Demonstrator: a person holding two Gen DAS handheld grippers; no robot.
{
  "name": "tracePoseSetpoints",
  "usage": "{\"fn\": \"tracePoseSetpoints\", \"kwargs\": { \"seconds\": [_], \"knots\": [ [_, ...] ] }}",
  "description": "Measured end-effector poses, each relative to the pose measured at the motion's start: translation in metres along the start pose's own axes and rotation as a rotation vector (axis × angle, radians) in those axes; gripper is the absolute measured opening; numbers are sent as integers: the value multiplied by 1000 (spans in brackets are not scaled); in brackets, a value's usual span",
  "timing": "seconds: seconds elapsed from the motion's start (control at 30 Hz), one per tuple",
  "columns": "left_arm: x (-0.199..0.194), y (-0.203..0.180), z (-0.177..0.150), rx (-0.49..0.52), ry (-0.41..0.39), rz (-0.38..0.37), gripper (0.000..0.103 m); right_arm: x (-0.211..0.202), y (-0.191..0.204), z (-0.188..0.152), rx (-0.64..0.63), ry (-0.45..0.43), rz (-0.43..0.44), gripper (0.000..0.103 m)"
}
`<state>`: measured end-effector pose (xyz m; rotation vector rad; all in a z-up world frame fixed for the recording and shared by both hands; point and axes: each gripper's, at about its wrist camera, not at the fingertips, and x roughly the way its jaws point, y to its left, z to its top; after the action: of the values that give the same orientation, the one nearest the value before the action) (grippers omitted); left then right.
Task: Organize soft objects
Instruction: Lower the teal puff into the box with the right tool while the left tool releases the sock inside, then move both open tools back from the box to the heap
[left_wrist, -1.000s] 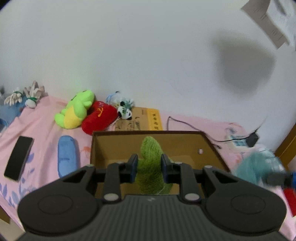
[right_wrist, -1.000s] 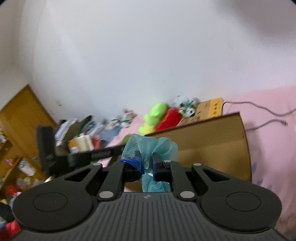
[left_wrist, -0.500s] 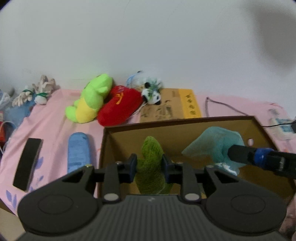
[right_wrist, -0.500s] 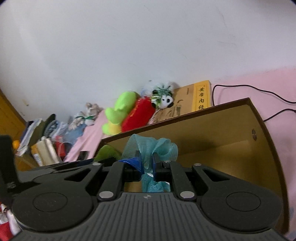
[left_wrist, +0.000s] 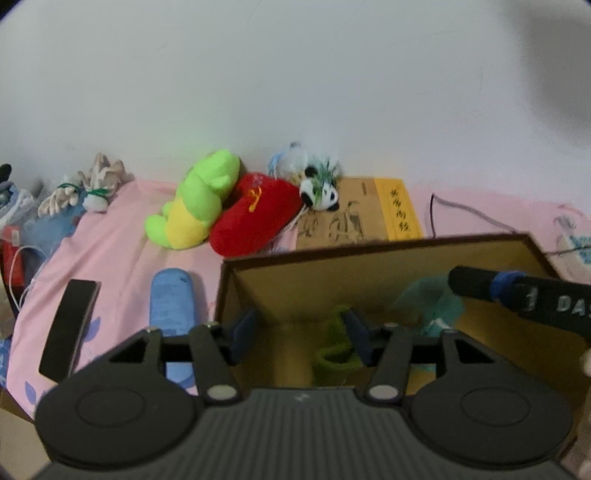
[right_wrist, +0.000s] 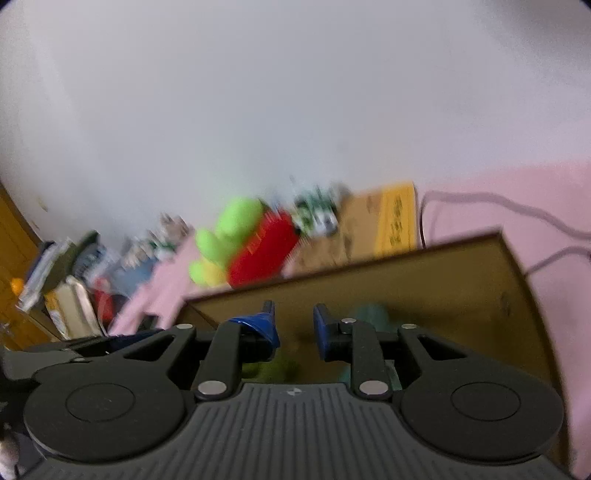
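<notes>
Over the open brown cardboard box (left_wrist: 369, 273), the left gripper (left_wrist: 300, 338) and right gripper (right_wrist: 293, 332) had just spread, dropping a green knitted toy (left_wrist: 334, 354) and teal mesh puff (left_wrist: 432, 302) inside. Both must likely withdraw next for the bed's remaining plush toys.

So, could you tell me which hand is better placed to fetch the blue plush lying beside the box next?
Probably the left. Its tongs stand open, and the blue plush lies just left of them outside the box; the right tongs sit farther over.
</notes>
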<state>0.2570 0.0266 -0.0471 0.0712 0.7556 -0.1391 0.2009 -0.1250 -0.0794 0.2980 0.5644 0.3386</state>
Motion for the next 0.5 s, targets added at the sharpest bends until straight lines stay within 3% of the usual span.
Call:
{"fn": "tracePoseSetpoints", "kwargs": {
  "seconds": [0.17, 0.27, 0.5],
  "knots": [
    [-53, -2, 3, 20, -91, 2, 58, -61, 18, -6, -71, -168, 2, 6],
    [-80, -3, 1, 15, -107, 6, 58, -97, 27, -16, -107, -264, -14, 7],
    [-130, -7, -17, 2, -117, 27, 61, -149, 38, -34, -119, -321, -46, 11]
  ]
}}
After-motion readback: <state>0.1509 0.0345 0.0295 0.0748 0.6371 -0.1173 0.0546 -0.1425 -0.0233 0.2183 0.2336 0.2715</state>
